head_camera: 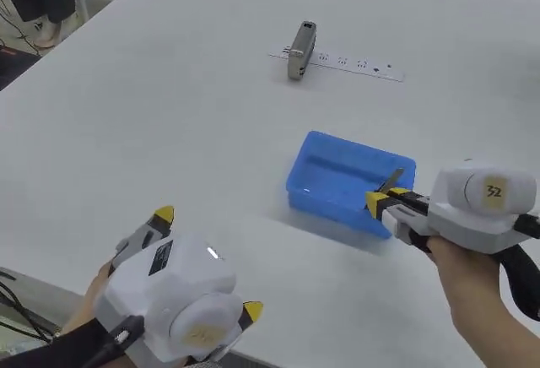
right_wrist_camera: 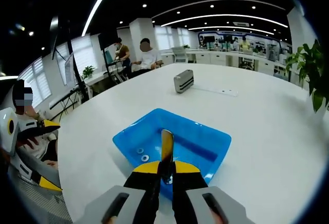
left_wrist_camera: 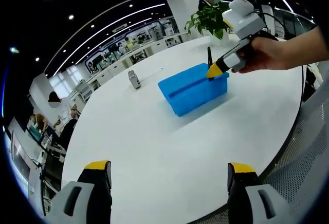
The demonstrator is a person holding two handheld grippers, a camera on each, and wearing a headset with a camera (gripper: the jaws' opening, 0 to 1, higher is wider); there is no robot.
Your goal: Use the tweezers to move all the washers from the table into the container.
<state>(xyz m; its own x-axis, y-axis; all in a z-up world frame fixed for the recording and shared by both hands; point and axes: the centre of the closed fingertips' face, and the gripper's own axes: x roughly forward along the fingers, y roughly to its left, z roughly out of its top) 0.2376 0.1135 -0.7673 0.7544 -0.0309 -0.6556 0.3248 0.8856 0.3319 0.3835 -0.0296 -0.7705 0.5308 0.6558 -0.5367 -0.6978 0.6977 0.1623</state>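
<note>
Two washers (right_wrist_camera: 145, 157) in blue container (right_wrist_camera: 198, 143), right tool (right_wrist_camera: 165, 168) marked 32 gripping tweezers (right_wrist_camera: 166, 143), left tool (left_wrist_camera: 169, 166) wide

The number 32 is handwritten on the right tool (head_camera: 384, 200).

Left tool (left_wrist_camera: 169, 166) jaws wide apart; right tool (right_wrist_camera: 161, 168) jaws pinched together.

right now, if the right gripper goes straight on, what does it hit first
Probably the floor of the blue container: the right gripper is shut on the tweezers, whose tip points into it, just beside two washers. Depth is unclear, so the far wall is possible.
</note>
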